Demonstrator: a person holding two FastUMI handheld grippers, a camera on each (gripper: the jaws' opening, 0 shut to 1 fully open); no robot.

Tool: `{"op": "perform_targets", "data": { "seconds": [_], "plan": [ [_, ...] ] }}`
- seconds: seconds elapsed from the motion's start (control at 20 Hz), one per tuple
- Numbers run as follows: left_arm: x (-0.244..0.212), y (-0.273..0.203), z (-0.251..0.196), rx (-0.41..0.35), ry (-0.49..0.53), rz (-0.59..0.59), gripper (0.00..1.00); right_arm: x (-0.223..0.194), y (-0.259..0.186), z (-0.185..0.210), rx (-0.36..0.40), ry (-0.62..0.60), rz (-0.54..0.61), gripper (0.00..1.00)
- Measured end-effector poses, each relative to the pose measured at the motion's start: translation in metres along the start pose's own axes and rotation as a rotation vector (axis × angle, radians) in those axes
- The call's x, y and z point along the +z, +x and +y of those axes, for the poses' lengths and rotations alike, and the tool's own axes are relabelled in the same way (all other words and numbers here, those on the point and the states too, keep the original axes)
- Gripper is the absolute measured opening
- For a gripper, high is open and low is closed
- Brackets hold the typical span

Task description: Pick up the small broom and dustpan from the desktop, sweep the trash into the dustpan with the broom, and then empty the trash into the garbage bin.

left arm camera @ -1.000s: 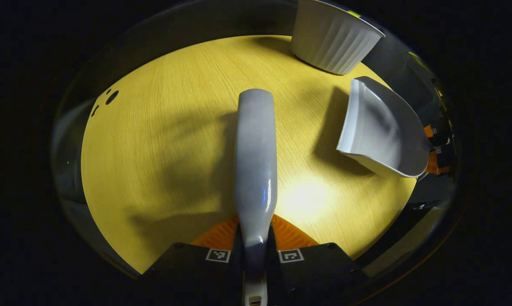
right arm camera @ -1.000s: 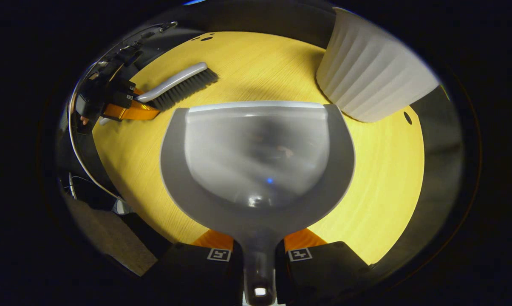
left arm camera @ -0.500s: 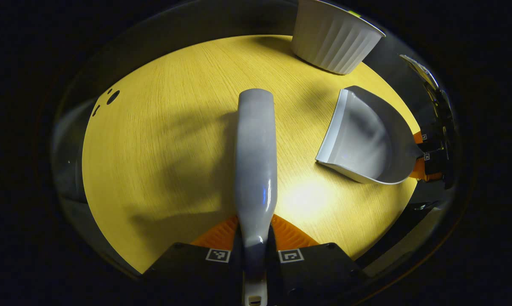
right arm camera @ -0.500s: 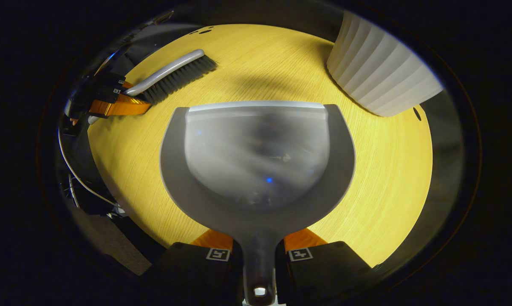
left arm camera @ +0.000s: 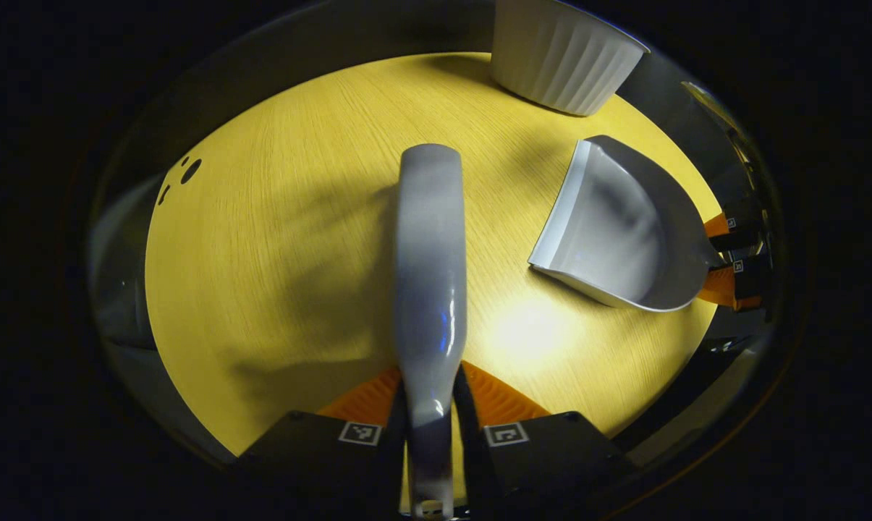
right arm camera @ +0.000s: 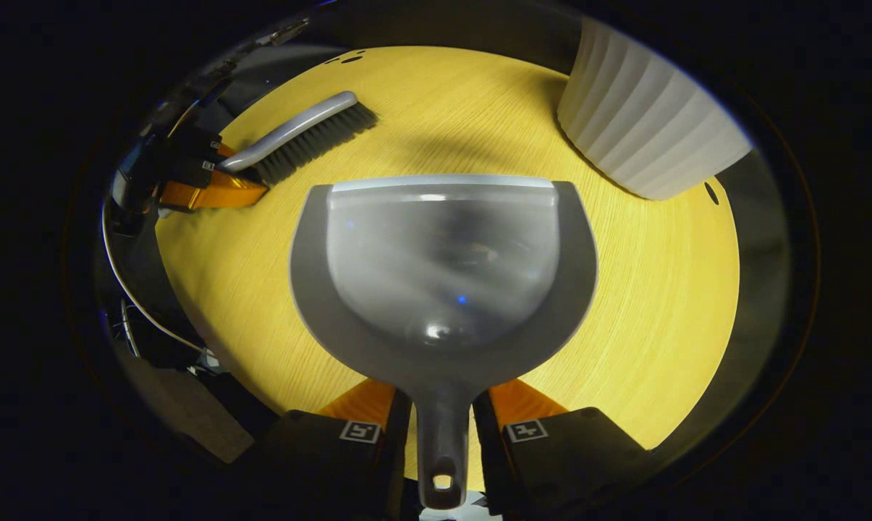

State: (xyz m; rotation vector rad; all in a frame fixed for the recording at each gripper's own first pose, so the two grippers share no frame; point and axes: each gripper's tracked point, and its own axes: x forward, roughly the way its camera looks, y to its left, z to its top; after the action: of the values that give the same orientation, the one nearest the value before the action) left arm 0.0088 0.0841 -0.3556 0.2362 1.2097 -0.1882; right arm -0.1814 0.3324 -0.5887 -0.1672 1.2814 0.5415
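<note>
The grey broom runs straight ahead from my left gripper; its handle lies between the fingers with a thin gap on each side, so the gripper is open. In the right gripper view the broom rests bristles down on the table at the upper left, with the left gripper at its handle end. The grey dustpan lies flat in front of my right gripper, which is open, its fingers standing clear of the handle. In the left gripper view the dustpan sits to the right.
A white ribbed garbage bin stands at the far edge of the yellow wooden table; in the right gripper view the bin is at the upper right. Two small dark holes mark the tabletop near its left rim.
Both grippers have spread their fingers off the handles they were holding. The dustpan came down from a tilt and settled flat on the table. The broom barely moved.
</note>
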Motion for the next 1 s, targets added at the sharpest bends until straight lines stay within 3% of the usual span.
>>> {"op": "perform_targets", "data": {
  "seconds": [0.05, 0.1, 0.2, 0.35, 0.55, 0.75, 1.0],
  "plan": [
    [-0.001, 0.000, -0.001, 0.006, 0.010, 0.007, 0.43, 0.000, -0.004, 0.001, 0.006, 0.002, -0.003, 0.53],
    [-0.001, -0.001, 0.000, 0.022, 0.024, 0.005, 0.67, 0.000, -0.006, 0.000, 0.009, -0.001, -0.002, 0.69],
    [-0.001, -0.006, 0.001, 0.050, 0.048, -0.007, 0.99, -0.002, -0.012, -0.003, -0.004, -0.011, -0.008, 1.00],
    [0.007, -0.022, 0.001, 0.077, 0.073, -0.057, 0.96, -0.002, -0.027, -0.005, -0.020, -0.014, -0.043, 1.00],
    [0.024, -0.059, -0.005, 0.088, 0.055, -0.182, 0.98, 0.018, -0.067, -0.008, -0.062, 0.020, -0.183, 1.00],
    [0.061, -0.108, -0.027, 0.028, -0.019, -0.416, 0.98, 0.058, -0.121, -0.013, -0.120, 0.063, -0.414, 0.99],
    [0.112, -0.188, -0.035, 0.064, 0.002, -0.738, 0.98, 0.096, -0.195, -0.025, -0.193, 0.130, -0.656, 0.99]
  ]
}}
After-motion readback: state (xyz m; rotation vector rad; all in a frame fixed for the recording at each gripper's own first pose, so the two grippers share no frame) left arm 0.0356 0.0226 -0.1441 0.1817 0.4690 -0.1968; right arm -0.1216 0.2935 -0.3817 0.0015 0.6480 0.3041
